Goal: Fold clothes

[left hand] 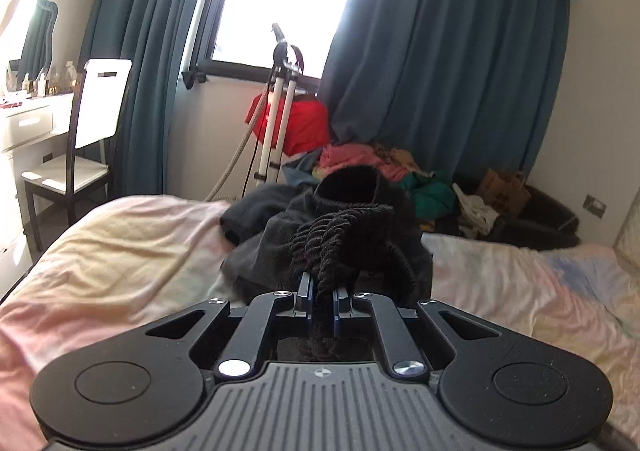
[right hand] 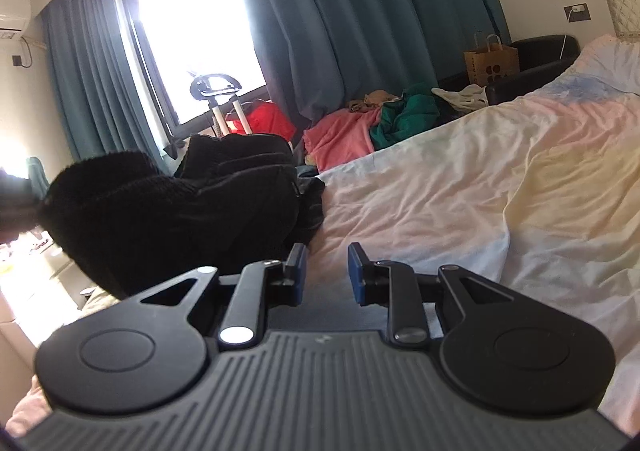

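Closest to me, the left gripper has its blue-padded fingers pinched on a bunched fold of the black ribbed knit garment, which is lifted off the pale pastel bedsheet; the knit hangs thick and twisted from the pinch, so I judge the hold is on a gathered clump and not on a clean edge. The right gripper hovers low over the sheet with its fingers spread and nothing between them; the black knit garment sits just to its left, near but not touching.

To do this step well, I would say the free gripper should find a second corner or hem of the knit, well apart from the pinched spot, so the cloth can be drawn out flat before any fold; a heavy knit will likely sag and roll if held at one point only.

Just behind lies a dark grey crumpled garment on the bed; lifting should keep clear of it. Farther off, a heap of pink and green clothes waits near the teal curtains.
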`<action>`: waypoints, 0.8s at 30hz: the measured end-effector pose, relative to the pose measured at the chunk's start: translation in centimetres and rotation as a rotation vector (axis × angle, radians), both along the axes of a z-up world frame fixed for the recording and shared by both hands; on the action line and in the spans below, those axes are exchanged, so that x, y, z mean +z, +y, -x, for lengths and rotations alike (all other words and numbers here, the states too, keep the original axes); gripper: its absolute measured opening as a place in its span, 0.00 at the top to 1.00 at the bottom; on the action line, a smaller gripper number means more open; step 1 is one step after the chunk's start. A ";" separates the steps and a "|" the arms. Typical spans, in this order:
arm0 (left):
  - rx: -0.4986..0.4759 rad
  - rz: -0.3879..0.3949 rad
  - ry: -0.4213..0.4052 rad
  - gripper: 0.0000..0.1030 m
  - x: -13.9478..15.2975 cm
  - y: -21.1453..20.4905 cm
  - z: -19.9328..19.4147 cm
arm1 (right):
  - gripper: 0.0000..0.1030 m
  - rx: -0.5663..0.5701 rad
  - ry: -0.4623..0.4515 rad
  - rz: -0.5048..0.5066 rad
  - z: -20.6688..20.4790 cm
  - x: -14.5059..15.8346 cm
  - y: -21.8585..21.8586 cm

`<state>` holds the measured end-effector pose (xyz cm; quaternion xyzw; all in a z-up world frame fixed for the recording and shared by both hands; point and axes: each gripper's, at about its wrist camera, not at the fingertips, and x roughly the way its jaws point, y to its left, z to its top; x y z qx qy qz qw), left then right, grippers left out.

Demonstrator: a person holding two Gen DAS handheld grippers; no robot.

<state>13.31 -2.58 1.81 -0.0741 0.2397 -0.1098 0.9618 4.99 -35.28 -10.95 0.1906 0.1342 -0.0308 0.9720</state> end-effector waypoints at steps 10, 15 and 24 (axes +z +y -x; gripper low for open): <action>0.028 -0.047 0.212 0.88 -9.1 2.1 4.3 | 0.74 0.107 0.038 0.076 0.7 -0.1 3.1; 0.023 -0.031 0.200 0.75 -10.4 3.4 6.5 | 0.72 0.127 0.105 0.089 0.1 -0.7 4.0; -0.037 -0.126 0.166 0.58 -10.1 2.3 7.5 | 0.44 0.022 0.220 0.122 -2.4 -2.5 3.4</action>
